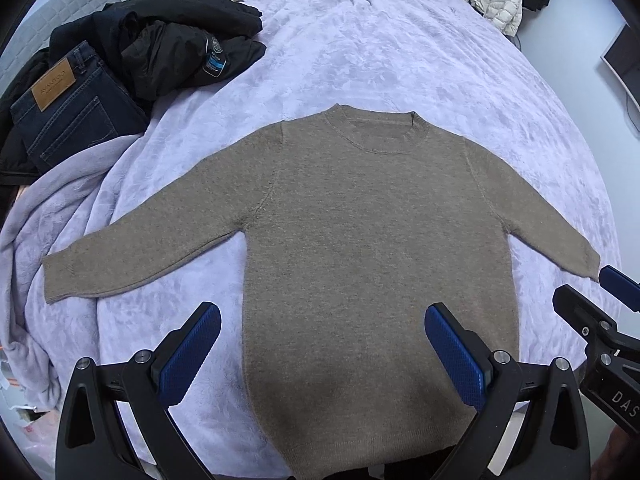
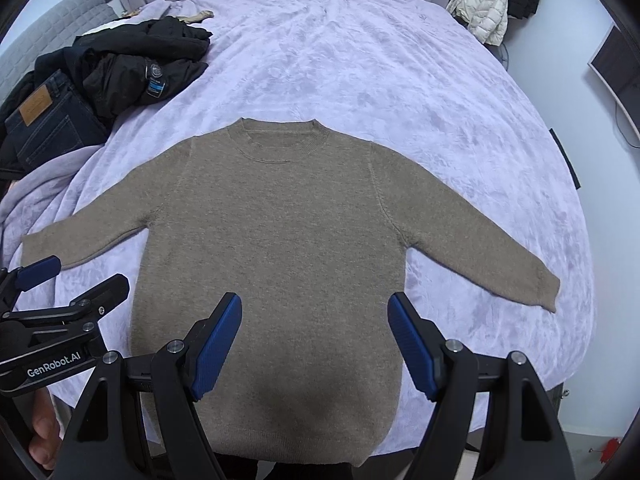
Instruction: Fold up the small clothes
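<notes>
Your left gripper (image 1: 322, 328) hangs above the lower body of the brown sweater (image 1: 372, 240), jaws spread wide, pinching nothing. Your right gripper (image 2: 316, 322) is likewise spread and empty over the hem area. The sweater lies flat, unfolded, sleeves out to both sides, in the centre of the frame on the lavender blanket (image 1: 380, 40). Jeans (image 1: 68, 120) and a black jacket (image 1: 176, 40) sit upper left.

The left tongs (image 1: 322, 320) hide part of the sweater's (image 1: 360, 240) hem.
</notes>
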Available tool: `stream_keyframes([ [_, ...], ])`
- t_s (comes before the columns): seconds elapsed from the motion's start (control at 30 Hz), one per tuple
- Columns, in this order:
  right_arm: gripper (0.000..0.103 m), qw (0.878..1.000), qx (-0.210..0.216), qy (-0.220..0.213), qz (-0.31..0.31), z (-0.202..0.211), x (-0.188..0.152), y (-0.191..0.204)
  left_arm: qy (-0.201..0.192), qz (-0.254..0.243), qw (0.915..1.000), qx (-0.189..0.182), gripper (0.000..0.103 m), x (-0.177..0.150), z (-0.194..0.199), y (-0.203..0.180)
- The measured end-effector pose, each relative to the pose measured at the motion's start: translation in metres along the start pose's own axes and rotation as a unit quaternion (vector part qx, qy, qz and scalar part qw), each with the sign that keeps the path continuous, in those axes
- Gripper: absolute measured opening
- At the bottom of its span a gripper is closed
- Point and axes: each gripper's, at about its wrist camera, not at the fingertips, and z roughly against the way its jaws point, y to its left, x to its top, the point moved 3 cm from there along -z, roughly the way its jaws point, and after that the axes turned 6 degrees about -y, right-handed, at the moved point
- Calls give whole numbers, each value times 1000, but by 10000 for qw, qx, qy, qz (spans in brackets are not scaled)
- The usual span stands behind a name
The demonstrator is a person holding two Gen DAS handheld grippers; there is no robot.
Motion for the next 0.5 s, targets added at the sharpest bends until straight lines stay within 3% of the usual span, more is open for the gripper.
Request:
stream_keyframes([
  [0.23,78,9994,-260,-88,217,11,-3,10,72,-92,9999,-117,102,0,-2,-3],
  [0.5,78,9994,-119,-297,126,12,5,2,-3,-118,9999,125,102,6,1,-8],
])
